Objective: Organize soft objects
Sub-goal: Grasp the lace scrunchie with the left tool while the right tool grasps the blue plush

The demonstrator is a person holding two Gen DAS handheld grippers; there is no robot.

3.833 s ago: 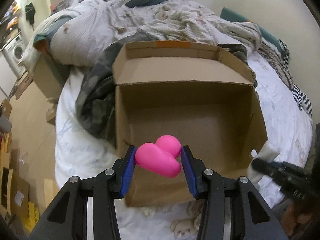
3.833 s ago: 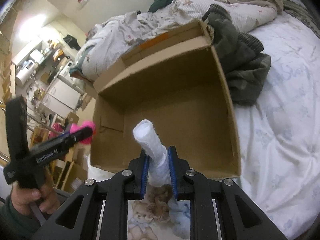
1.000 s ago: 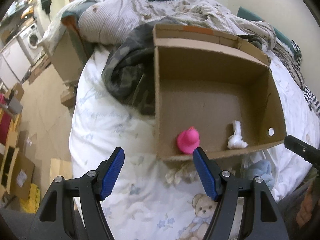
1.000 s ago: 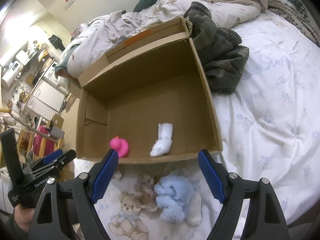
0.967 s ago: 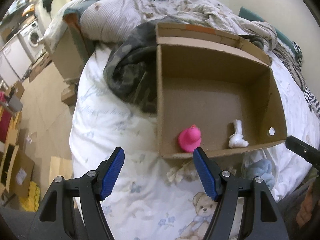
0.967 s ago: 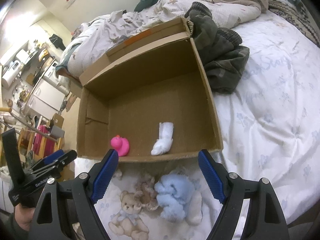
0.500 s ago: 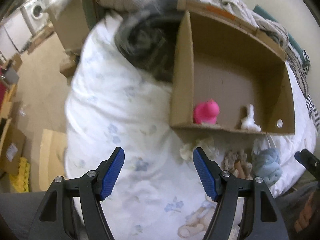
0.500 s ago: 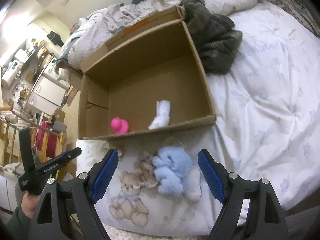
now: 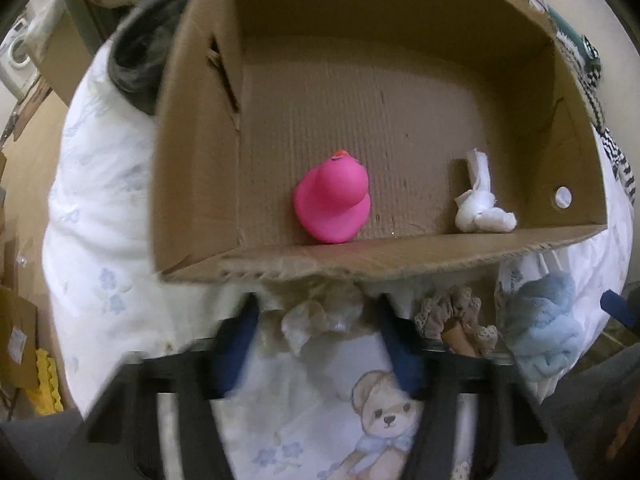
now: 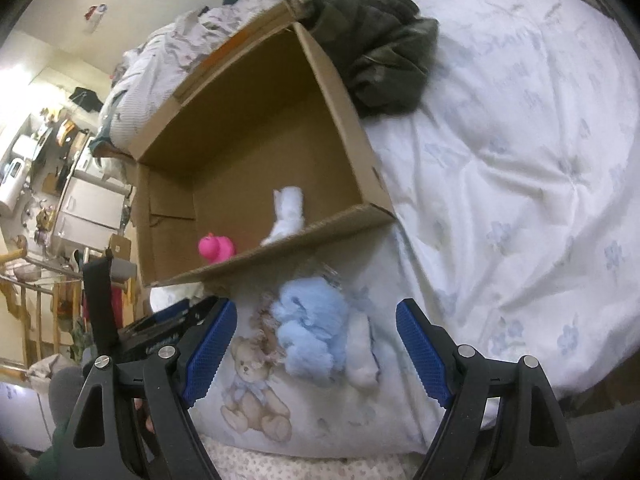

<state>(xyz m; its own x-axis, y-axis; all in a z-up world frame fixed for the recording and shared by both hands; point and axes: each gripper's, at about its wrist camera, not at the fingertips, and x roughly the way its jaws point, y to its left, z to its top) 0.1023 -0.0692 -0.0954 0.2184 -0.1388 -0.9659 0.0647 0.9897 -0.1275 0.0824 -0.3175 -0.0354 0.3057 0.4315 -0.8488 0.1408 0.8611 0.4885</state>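
An open cardboard box (image 9: 360,264) lies on the bed and holds a pink rubber duck (image 9: 332,208) and a white rolled cloth (image 9: 480,204). In front of its near wall lie a cream scrunchie (image 9: 320,316), a brown frilly scrunchie (image 9: 452,316) and a light blue fluffy piece (image 9: 544,320). My left gripper (image 9: 318,344) points down over the cream scrunchie. Its jaws are closing with the scrunchie between them, and gaps still show at both pads. My right gripper (image 10: 316,344) stands open over the light blue fluffy piece (image 10: 308,328), just short of the box (image 10: 280,256).
A dark green garment (image 10: 380,52) lies against the box's far right corner. The white quilt (image 10: 520,160) with a teddy bear print (image 9: 384,412) covers the bed. Rumpled bedding is heaped behind the box. Left of the bed edge are the floor and flat cardboard (image 9: 16,336).
My left gripper has dropped towards the bed in front of the box and its jaws have narrowed around the cream scrunchie. My right gripper has come lower over the light blue piece, still open.
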